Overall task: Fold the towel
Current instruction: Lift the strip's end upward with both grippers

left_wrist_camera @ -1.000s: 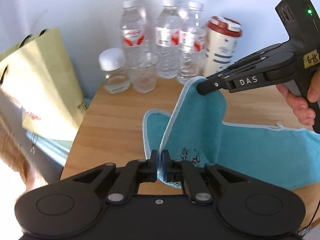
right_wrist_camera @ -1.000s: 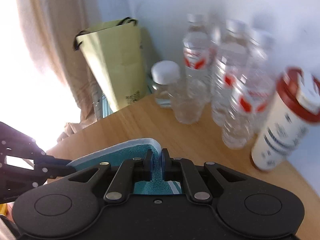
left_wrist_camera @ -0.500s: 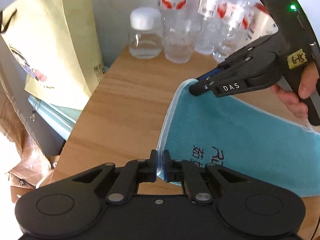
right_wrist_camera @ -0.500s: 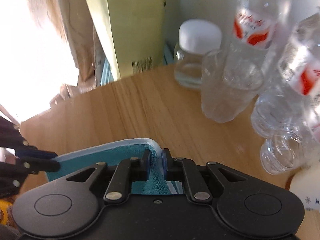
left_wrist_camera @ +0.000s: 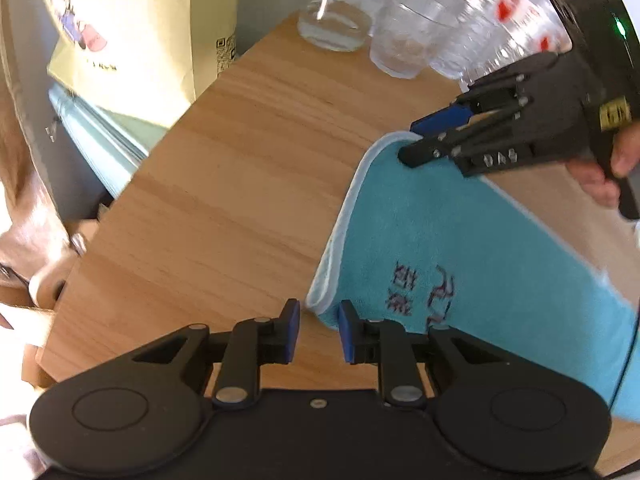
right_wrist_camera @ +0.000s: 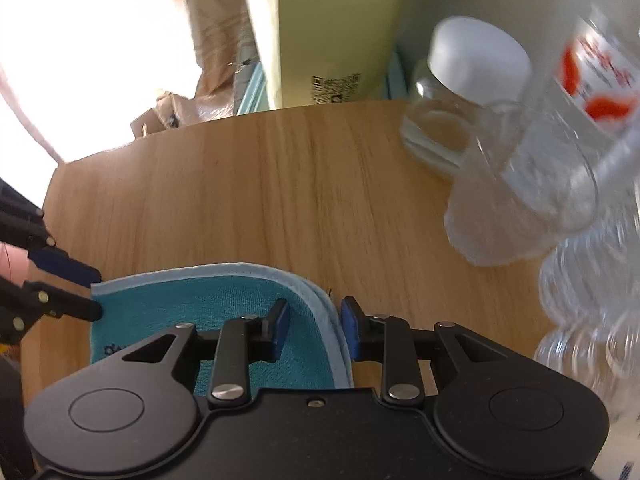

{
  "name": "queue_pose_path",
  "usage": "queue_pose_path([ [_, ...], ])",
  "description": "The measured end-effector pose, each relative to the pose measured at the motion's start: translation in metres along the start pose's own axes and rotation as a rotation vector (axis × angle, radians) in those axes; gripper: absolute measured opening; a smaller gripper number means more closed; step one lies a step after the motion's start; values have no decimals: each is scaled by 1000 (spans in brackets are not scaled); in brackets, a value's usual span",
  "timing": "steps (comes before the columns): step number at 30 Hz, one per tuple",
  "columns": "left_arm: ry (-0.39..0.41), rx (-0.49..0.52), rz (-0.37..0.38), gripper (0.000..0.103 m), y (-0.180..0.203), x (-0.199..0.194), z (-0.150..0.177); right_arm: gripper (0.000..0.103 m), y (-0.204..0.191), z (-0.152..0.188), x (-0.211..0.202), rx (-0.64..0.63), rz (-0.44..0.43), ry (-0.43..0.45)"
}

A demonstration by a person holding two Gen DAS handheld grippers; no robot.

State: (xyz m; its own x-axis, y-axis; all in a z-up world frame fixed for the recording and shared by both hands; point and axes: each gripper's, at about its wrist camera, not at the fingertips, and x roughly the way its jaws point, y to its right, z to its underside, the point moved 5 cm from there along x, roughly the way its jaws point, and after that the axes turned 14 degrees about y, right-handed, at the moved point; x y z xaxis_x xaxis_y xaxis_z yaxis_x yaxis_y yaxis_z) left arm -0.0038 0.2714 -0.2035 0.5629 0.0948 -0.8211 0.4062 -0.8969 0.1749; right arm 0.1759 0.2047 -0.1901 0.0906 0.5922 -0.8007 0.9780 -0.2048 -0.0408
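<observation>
We see the teal terry towel with pale blue trim (left_wrist_camera: 460, 240) lying on the light wooden surface (left_wrist_camera: 240, 152); our left hand-held gripper (left_wrist_camera: 319, 330) stands parted at its near corner; our right hand-held gripper (right_wrist_camera: 313, 327) is likewise spread over the far corner, beside a clear ribbed glass tumbler (right_wrist_camera: 520, 188).

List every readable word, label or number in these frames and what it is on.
"DAS", seen upside down: right gripper body.
Dark embroidered characters on the towel: not legible.
Yellow tag on the right gripper: blurred.
Print and code on the yellow paper bag: too small.
Red bottle labels: blurred.
</observation>
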Motion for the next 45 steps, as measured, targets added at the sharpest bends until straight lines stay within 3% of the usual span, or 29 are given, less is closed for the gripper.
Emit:
queue_pose_path([
  [6, 1, 10, 18, 20, 4, 1, -2, 37, 2, -6, 6, -47, -43, -27],
  [12, -8, 14, 33, 14, 5, 2, -2, 10, 4, -13, 12, -24, -135, -84],
  [17, 13, 35, 26, 9, 8, 1, -4, 6, 3, -16, 9, -5, -119, -78],
  [26, 89, 149, 6, 9, 28, -17, -12, 6, 10, -8, -39, 118, -6, 98],
  [33, 165, 193, 14, 9, 58, -46, -19, 6, 16, 25, -106, 204, 77, 237],
  [45, 278, 277, 79, 9, 183, -109, 9, 6, 7, 109, -233, 286, 186, 411],
])
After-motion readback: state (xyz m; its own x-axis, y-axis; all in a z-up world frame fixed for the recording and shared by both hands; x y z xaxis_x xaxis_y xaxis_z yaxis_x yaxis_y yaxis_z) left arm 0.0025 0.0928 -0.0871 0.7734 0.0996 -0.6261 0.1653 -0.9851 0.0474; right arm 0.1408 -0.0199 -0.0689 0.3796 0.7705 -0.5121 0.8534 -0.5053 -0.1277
